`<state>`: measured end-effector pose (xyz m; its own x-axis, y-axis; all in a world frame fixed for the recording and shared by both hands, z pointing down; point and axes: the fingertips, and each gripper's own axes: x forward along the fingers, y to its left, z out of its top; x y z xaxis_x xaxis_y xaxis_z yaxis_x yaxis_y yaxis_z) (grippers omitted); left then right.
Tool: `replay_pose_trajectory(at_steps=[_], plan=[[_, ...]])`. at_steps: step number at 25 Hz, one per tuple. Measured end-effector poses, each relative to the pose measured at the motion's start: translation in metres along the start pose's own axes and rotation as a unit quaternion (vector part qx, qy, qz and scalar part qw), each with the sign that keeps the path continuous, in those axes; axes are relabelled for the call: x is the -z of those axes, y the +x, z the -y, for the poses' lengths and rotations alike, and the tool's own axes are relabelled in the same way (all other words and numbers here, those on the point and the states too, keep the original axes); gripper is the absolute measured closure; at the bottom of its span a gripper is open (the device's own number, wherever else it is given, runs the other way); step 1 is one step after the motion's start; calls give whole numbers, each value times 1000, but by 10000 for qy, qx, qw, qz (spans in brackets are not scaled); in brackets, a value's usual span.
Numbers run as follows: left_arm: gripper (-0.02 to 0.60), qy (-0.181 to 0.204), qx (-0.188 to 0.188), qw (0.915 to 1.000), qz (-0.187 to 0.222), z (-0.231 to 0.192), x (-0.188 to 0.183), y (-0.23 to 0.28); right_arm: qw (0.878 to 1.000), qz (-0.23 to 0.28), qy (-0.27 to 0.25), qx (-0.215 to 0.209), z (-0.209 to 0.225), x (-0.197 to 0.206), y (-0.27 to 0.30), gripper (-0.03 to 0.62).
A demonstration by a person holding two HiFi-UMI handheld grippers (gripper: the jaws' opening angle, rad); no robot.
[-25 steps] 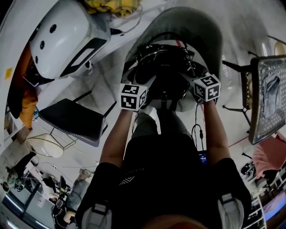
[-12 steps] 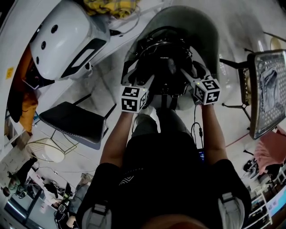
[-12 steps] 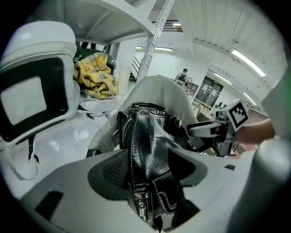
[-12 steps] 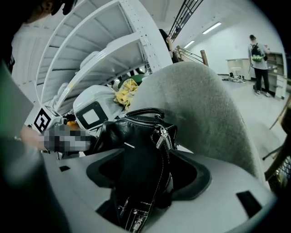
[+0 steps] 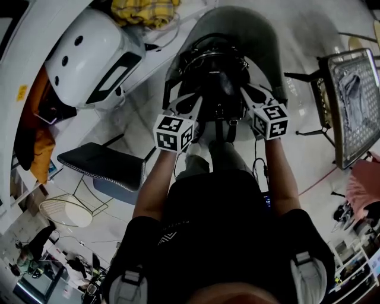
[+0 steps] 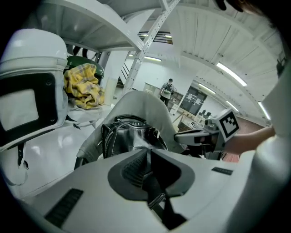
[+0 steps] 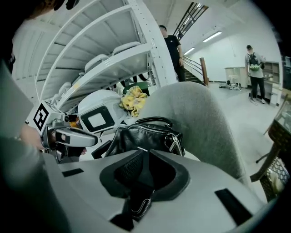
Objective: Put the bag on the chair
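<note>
A black leather bag (image 5: 215, 77) sits on the seat of a grey shell chair (image 5: 255, 32), its handles up against the backrest. My left gripper (image 5: 191, 102) is at the bag's near left side and my right gripper (image 5: 244, 94) at its near right. In the left gripper view the bag (image 6: 129, 136) lies just beyond the left gripper (image 6: 148, 154), whose jaws are shut on a black stitched strap. In the right gripper view the right gripper (image 7: 146, 154) is closing, its jaws meeting on a strap of the bag (image 7: 143, 136) that hangs below them.
A large white rounded machine (image 5: 89, 53) stands at the left under white shelving, with a yellow cloth (image 5: 145, 9) behind the chair. A black-seated chair (image 5: 101, 163) is at the lower left and a wire mesh chair (image 5: 353, 101) at the right. People stand far off (image 7: 254, 68).
Both grippers' jaws have come together from wide open. The two grippers have shifted slightly nearer to me at the bag's front, and the bag has stayed on the seat.
</note>
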<state>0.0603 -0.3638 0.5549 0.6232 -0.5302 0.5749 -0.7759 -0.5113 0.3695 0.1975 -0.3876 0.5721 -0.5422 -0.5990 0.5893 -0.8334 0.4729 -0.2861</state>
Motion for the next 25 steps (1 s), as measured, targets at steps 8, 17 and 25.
replay_pose_trajectory(at_steps=[8, 17, 25], plan=[[555, 65, 194, 9998, -42, 21, 16, -30, 9997, 43, 197, 114, -42, 13, -26, 533], [555, 169, 364, 9992, 6, 50, 33, -71, 9994, 197, 245, 112, -97, 22, -66, 534], [555, 433, 573, 9974, 11, 79, 34, -86, 9977, 479, 277, 395, -124, 32, -100, 539]])
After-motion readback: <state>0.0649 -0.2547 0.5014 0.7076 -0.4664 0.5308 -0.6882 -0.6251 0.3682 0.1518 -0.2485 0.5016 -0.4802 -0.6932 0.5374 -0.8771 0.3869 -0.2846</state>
